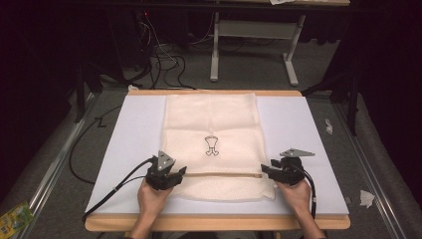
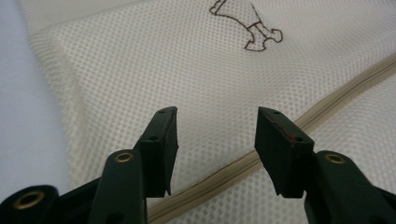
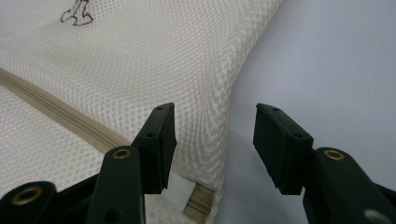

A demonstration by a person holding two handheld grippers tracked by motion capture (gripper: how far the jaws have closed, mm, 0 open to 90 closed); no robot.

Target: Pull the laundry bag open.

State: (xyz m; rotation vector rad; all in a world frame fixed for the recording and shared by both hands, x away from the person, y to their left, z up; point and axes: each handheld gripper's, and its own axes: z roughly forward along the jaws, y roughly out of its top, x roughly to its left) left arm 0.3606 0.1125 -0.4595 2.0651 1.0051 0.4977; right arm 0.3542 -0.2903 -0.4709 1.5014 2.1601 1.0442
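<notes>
A cream mesh bag [image 1: 211, 124] lies flat on a pale mat [image 1: 134, 139], with a small embroidered figure [image 1: 212, 145] at its middle. A tan zipper [image 1: 219, 175] runs across the bag near its front edge. My left gripper [image 1: 180, 173] sits over the zipper's left end, jaws open above the mesh [image 2: 140, 70] and the zipper [image 2: 327, 100], with nothing between them. My right gripper [image 1: 264, 169] sits at the bag's right edge, open. Its left jaw is over the mesh [image 3: 116, 56] near the zipper's end tab [image 3: 187, 196], and its right jaw is over bare mat [image 3: 327, 70].
The mat rests on a wooden tabletop [image 1: 214, 222] with free mat on both sides of the bag. Cables [image 1: 164, 59] and a white table frame [image 1: 291, 64] stand on the floor beyond. Paper scraps [image 1: 367, 198] lie at the right, a green packet [image 1: 12, 216] at the lower left.
</notes>
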